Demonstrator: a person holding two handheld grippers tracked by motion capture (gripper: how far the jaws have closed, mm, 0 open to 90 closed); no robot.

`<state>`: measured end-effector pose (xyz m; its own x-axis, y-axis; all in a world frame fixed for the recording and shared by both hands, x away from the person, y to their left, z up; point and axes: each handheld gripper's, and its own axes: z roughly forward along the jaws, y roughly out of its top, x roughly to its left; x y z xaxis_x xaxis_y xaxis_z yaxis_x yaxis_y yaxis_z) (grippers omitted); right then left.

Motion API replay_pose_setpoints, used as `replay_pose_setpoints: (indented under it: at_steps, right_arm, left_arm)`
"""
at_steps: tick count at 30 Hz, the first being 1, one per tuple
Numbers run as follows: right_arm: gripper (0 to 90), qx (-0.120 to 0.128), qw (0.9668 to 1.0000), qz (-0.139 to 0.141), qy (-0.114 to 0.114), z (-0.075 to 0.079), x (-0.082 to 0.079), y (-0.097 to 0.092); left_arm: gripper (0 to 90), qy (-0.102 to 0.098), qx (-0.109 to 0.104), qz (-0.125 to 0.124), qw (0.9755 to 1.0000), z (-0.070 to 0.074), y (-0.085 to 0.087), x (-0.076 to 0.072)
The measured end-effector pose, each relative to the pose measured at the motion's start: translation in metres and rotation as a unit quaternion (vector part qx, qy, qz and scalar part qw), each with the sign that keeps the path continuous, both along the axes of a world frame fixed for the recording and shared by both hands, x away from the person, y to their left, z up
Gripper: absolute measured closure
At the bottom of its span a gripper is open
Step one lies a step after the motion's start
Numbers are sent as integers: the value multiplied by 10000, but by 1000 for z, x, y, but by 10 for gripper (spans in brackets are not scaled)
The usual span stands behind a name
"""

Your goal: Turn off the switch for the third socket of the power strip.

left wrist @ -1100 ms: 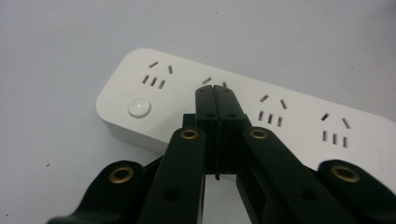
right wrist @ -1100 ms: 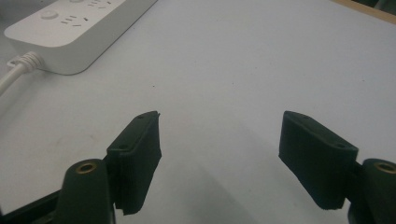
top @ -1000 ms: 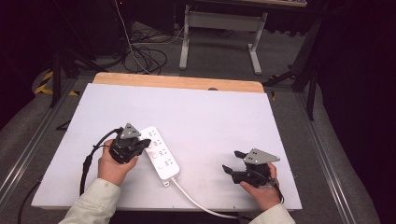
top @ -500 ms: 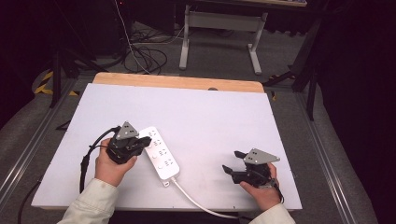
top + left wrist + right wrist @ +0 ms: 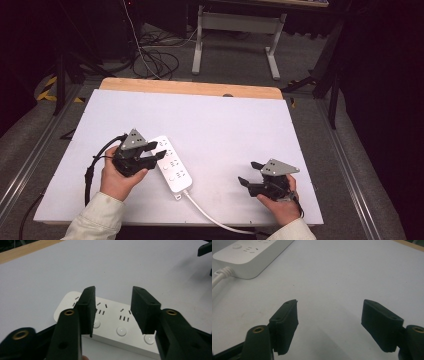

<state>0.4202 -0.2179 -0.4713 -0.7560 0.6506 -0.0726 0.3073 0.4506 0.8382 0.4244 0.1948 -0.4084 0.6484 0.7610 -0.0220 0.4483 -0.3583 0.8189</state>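
I hold my left tool open, jaws straddling the white power strip to grip it, while my right tool waits open over the bare surface.

no readable text, label, brand or number on the power strip or elsewhere.

The power strip is laid on the table; the left gripper is held at its left, the right gripper well to its right.
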Motion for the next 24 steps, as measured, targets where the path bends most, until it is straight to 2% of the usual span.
replay_pose_setpoints:
  at_steps: [3, 9, 13, 17, 24]
  right_arm:
    - [299, -4, 10000, 11, -8, 0, 0, 0]
    - [299, 1, 10000, 3, -9, 0, 0, 0]
    - [299, 15, 10000, 10, -3, 0, 0, 0]
    - [299, 23, 10000, 16, -11, 0, 0, 0]
    - [299, 31, 10000, 16, -5, 1, 0, -1]
  left_arm:
    - [424, -89, -45, 20, 9999, 3, 1, -1]
    - [329, -269, -189, 9, 9995, 12, 6, -10]
    - [256, -430, -48, -59, 9990, 15, 11, -17]
    - [229, -559, -93, -98, 9983, 15, 16, -24]
    - [193, -560, -280, -80, 9980, 13, 29, -36]
